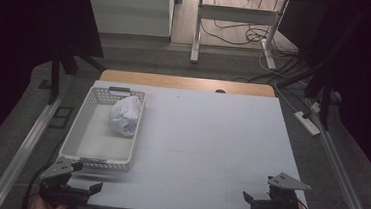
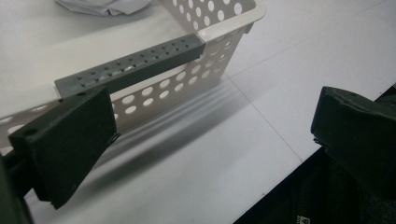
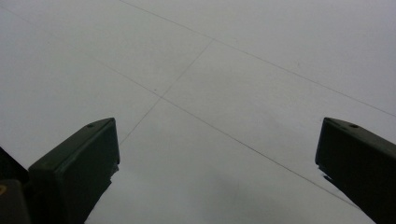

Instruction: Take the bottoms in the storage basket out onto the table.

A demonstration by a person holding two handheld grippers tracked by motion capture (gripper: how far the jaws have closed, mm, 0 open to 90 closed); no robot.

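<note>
My left gripper (image 1: 79, 189) sits at the near left edge of the table (image 1: 211, 136), jaws spread wide and holding nothing. In the left gripper view its left jaw is just beside the grey handle (image 2: 130, 65) on the near end of the white perforated basket (image 2: 219, 28); I cannot tell whether it touches. My right gripper (image 1: 258, 203) rests at the near right corner, jaws equally wide, with bare white tabletop (image 3: 210, 84) ahead of it.

Farther back, the crumpled white paper ball (image 1: 125, 115) already lies inside the basket, against its right wall toward the far end. I judge the paper stowed. What seems left is handling the basket itself by that near handle, not yet gripped.
</note>
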